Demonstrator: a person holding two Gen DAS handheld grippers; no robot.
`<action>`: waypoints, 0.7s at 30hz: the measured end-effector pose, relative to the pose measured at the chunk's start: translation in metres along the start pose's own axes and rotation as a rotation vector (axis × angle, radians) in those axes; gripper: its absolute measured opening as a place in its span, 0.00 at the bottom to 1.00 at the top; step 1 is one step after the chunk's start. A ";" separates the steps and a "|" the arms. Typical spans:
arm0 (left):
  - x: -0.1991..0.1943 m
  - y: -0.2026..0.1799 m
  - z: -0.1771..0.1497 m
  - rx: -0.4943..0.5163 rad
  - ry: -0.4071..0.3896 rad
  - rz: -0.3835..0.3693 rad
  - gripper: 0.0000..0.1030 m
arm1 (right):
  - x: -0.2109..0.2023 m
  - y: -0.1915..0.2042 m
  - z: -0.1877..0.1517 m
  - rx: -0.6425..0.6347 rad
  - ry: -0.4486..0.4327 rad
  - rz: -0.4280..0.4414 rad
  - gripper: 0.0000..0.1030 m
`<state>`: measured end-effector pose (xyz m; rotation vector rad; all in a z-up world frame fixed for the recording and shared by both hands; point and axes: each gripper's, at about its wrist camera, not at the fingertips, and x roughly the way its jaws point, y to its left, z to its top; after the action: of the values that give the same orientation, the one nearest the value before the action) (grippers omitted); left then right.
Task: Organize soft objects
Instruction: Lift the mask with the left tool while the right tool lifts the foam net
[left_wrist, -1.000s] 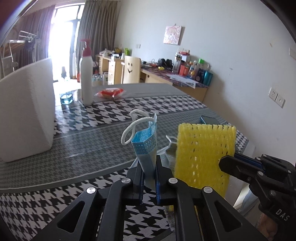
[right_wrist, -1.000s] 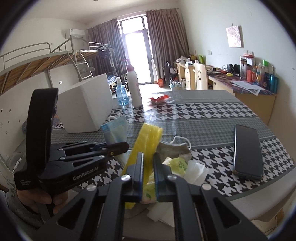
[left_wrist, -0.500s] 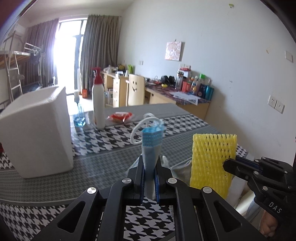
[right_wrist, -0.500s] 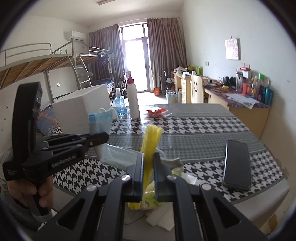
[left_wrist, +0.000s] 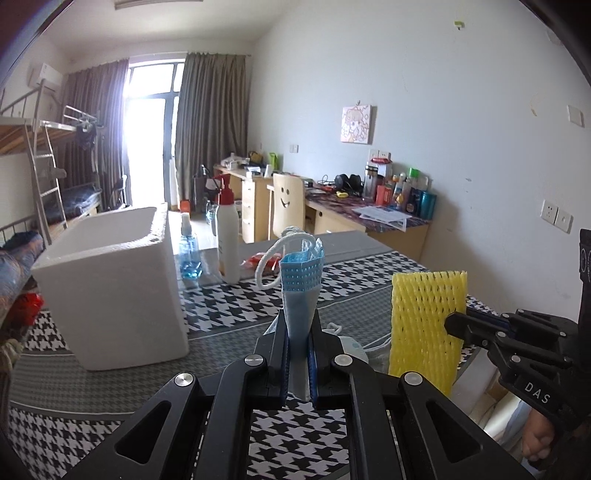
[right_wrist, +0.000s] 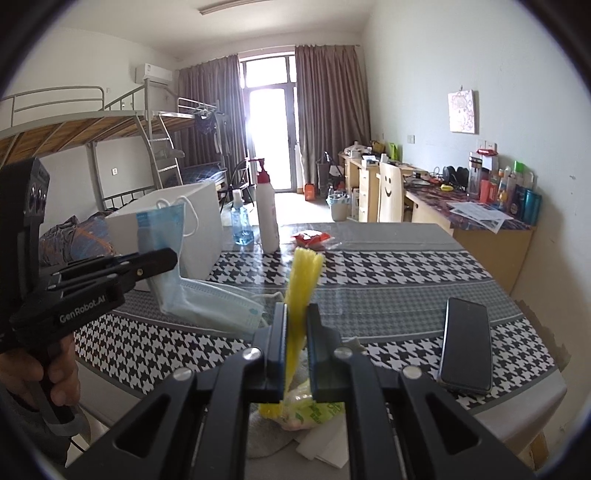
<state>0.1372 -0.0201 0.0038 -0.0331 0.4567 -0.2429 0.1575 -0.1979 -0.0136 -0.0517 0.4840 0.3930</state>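
My left gripper (left_wrist: 298, 334) is shut on a blue face mask (left_wrist: 300, 286) that stands up out of the jaws, its white ear loop (left_wrist: 271, 258) curling left. In the right wrist view that mask (right_wrist: 162, 236) hangs from the left gripper (right_wrist: 162, 258), its lower part trailing onto the table. My right gripper (right_wrist: 296, 321) is shut on a yellow foam net sleeve (right_wrist: 304, 273), seen edge-on. The left wrist view shows the sleeve (left_wrist: 426, 321) flat-on, held up at the right. Under the right gripper lie tissues and a yellow-green wrapper (right_wrist: 314, 406).
A white foam box (left_wrist: 110, 291) stands open-topped at the left on the houndstooth table (right_wrist: 388, 269). Behind it are a white pump bottle (left_wrist: 227, 243), a small blue bottle (left_wrist: 189, 254) and a red packet (right_wrist: 312, 238). A dark phone (right_wrist: 465, 347) lies near the right edge.
Both grippers have risen, the left one more, lifting the mask clear above the table. The foam box has come closer into the left wrist view.
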 end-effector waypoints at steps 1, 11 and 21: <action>-0.001 0.001 0.001 0.001 -0.003 0.004 0.08 | -0.001 0.001 0.001 -0.005 -0.003 0.000 0.12; -0.010 0.007 0.000 0.020 -0.026 0.055 0.08 | 0.000 0.011 0.008 -0.023 -0.020 0.020 0.12; -0.012 0.015 0.004 0.007 -0.048 0.073 0.08 | -0.003 0.012 0.021 -0.013 -0.056 0.033 0.12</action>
<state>0.1320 -0.0029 0.0117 -0.0154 0.4086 -0.1719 0.1594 -0.1853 0.0068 -0.0451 0.4279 0.4289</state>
